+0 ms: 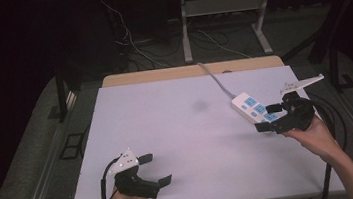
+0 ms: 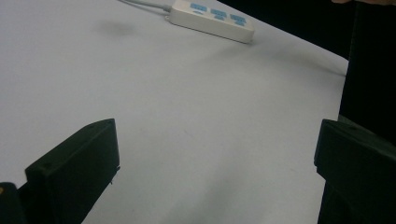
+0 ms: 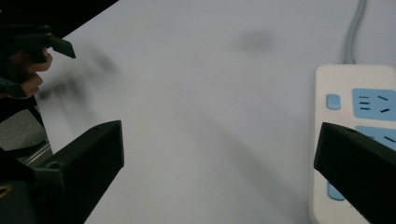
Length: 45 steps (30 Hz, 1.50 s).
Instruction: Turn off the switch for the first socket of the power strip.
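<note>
A: While the right gripper [image 1: 273, 116] hovers over the near end of the white power strip [image 1: 255, 107], its jaws stand wide apart and clamp nothing. Where does the strip lie?

B: It lies at the right side of the white worktop [image 1: 184, 139], toward the far edge, its long axis running diagonally from the far-left down to the near-right, its grey cord [image 1: 215, 79] trailing off toward the back edge. In the right gripper view one jaw crosses the strip's blue sockets [image 3: 373, 103], though whether it touches the casing cannot be told.

A: And the other hand?

B: The left gripper [image 1: 158, 168] sits low at the near-left of the worktop, jaws also spread and empty, well apart from the strip; in its own view the strip [image 2: 212, 19] shows far off across bare surface.

A: So which arm is placed for it?

B: The right one, plainly. Any grasp likely turns on squaring its jaws across the strip's narrow width rather than along its length.
</note>
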Available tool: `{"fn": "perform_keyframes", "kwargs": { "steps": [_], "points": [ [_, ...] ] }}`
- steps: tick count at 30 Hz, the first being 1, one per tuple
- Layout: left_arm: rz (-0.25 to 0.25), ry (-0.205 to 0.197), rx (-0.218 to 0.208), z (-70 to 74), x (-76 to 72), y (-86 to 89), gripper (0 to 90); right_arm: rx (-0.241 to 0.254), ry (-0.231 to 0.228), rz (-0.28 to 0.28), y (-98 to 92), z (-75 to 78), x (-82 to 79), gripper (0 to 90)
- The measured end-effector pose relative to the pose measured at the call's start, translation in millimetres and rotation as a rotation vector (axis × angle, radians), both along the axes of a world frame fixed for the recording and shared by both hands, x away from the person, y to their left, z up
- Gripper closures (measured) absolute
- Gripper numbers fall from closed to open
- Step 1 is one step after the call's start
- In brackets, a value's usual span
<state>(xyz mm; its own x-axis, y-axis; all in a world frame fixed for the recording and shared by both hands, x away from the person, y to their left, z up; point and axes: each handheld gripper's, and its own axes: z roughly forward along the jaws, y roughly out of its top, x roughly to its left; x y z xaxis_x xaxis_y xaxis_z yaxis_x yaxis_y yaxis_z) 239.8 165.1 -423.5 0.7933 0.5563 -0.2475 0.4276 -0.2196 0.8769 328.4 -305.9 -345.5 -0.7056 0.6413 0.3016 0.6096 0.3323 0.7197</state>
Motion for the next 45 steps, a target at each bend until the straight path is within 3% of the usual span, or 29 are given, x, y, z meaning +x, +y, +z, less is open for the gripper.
{"fn": "perform_keyframes", "kwargs": {
  "steps": [27, 45],
  "points": [
    [-0.017, 0.002, 0.003, -2.0, 0.2, -2.2, 0.0, -0.024, 0.041, -0.059, -2.1, 6.2, 45.4, 1.3],
    [-0.031, -0.004, 0.02, -3.5, -0.6, -4.9, 0.0, -0.049, 0.069, -0.148, 2.6, -13.6, 76.1, 1.4]
  ]
}}
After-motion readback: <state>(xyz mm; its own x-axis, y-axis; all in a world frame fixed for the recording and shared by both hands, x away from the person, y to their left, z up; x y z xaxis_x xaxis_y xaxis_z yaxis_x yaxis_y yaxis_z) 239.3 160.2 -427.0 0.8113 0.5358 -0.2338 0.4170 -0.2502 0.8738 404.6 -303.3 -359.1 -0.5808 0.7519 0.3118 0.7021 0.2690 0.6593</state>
